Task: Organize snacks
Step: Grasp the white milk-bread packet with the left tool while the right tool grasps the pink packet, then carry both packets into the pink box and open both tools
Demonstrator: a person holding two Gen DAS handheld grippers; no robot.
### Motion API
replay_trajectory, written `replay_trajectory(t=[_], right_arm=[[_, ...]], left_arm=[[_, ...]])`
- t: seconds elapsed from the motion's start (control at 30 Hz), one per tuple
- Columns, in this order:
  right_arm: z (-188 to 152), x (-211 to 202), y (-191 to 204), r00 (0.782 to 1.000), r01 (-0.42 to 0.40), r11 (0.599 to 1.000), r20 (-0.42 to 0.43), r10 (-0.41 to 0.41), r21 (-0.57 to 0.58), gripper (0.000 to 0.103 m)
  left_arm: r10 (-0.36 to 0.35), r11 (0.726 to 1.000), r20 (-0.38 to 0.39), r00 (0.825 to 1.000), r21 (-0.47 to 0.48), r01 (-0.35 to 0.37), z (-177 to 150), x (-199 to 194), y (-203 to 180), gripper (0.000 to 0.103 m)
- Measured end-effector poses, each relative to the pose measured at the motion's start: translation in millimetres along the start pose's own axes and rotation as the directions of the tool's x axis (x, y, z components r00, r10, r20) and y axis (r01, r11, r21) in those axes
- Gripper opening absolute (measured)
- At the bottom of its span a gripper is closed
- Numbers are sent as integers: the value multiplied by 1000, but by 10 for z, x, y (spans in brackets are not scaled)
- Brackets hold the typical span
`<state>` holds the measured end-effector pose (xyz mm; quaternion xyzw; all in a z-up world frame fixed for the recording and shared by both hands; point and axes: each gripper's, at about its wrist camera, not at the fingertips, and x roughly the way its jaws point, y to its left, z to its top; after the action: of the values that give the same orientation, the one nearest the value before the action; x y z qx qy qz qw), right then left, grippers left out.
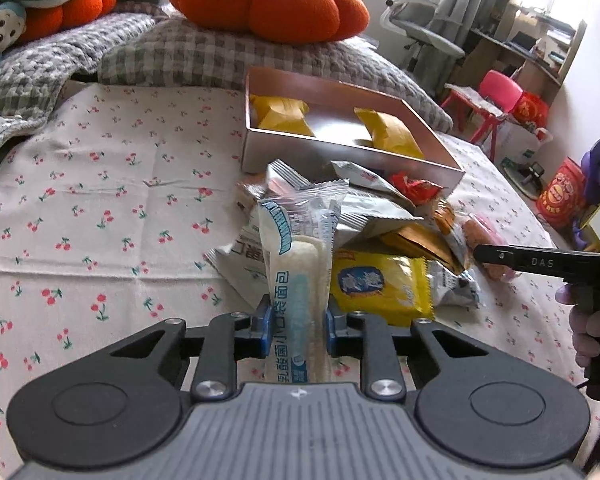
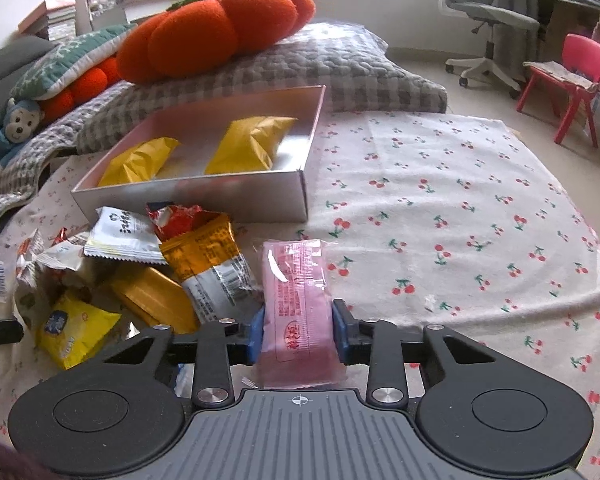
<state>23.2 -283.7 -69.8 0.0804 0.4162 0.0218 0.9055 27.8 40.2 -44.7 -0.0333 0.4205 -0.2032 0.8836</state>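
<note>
My left gripper [image 1: 298, 326] is shut on a clear white-and-blue bread packet [image 1: 296, 276], which stands up between the blue pads over the snack pile [image 1: 380, 240]. My right gripper [image 2: 298, 336] is shut on a pink snack packet [image 2: 296, 300], just right of the same pile [image 2: 148, 272]. Beyond the pile stands an open silver box [image 1: 340, 160] [image 2: 228, 196] holding two yellow packets [image 1: 392, 136] [image 2: 252, 144]. Seen from the left wrist, the right gripper's black finger [image 1: 540, 260] reaches in from the right edge, held by a hand [image 1: 584, 332].
A cherry-print cloth [image 1: 100, 220] [image 2: 460, 220] covers the surface. Behind the box lie a checked pillow [image 2: 340, 68] and an orange pumpkin cushion [image 1: 268, 0] [image 2: 220, 28]. An office chair [image 2: 484, 16] and a pink stool [image 2: 572, 76] stand on the floor at the right.
</note>
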Motion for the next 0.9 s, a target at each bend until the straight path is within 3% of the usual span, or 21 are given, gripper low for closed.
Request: replay_trajectory(t=[0.27,0.63,0.83,0.9], right_arm=[[-21,-2,80,1000,10,998,-20,-11,-63,38],[20,80,82,1000,-21,997,5,21,-80,48],[27,89,62,999,-36,997,11,37,-74,47],[27,79,59,999,-34,997,10,35,-76,36]], left_arm=[[-49,998,-33,998,34,50,-10,50,-228,21],[-27,998,-48,998,54,30,-22,226,-353,26],[-21,997,-37,999,69,24,-34,218,-377,25],[-25,997,-30,999,72,27,-26,195,-385,22]])
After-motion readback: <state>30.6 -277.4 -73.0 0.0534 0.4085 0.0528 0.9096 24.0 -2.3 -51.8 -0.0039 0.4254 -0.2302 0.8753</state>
